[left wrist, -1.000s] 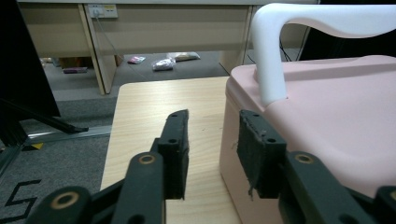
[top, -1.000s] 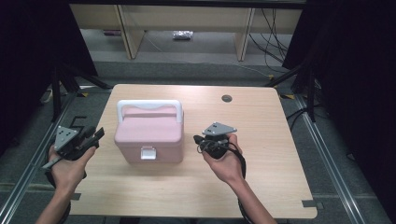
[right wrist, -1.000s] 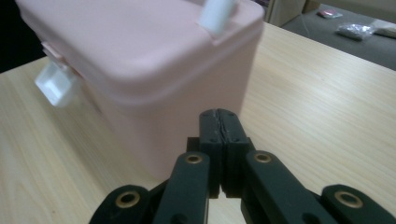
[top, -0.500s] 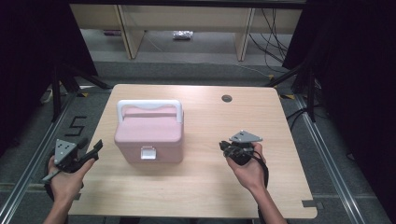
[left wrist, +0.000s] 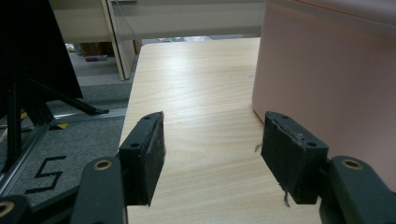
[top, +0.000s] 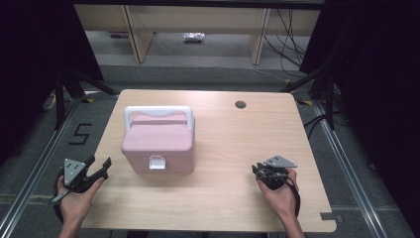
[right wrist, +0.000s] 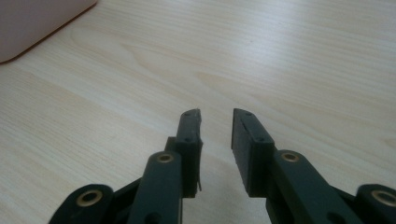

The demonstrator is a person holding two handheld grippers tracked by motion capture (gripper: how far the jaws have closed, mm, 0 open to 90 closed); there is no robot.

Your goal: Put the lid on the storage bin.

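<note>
**Ana:** High view first: where does the pink box (top: 158, 144) sit?

**Ben:** On the left half of the bench (top: 223, 198), lid down, with its white handle (top: 158, 114) lying toward the far side and the white latch (top: 157, 162) facing the person. Its long axis runs left to right across the bench.

**Ana:** And the hands?

**Ben:** The left gripper (top: 101, 166) is at the near left corner of the bench, just beside the box's left end but apart from it. The right gripper (top: 258, 171) rests low near the right front, well apart from the box, with bare wood between.

**Ana:** Fingers?

**Ben:** Both pairs have just been opening, and nothing lies between either pair. In the left gripper view the fingers (left wrist: 144, 154) stand wide, with the box's pink side wall (left wrist: 322, 79) rising just ahead and to the right of them. In the right gripper view the fingers (right wrist: 250, 144) show a narrower gap over bare wood, and a corner of the box (right wrist: 37, 23) sits far off at the upper left.

**Ana:** So which hand is better placed?

**Ben:** The left, I'd judge. The box lies forward and to the right of its fingers, so a short reach inward would meet that end wall. The right would have to cross half the bench.
</note>
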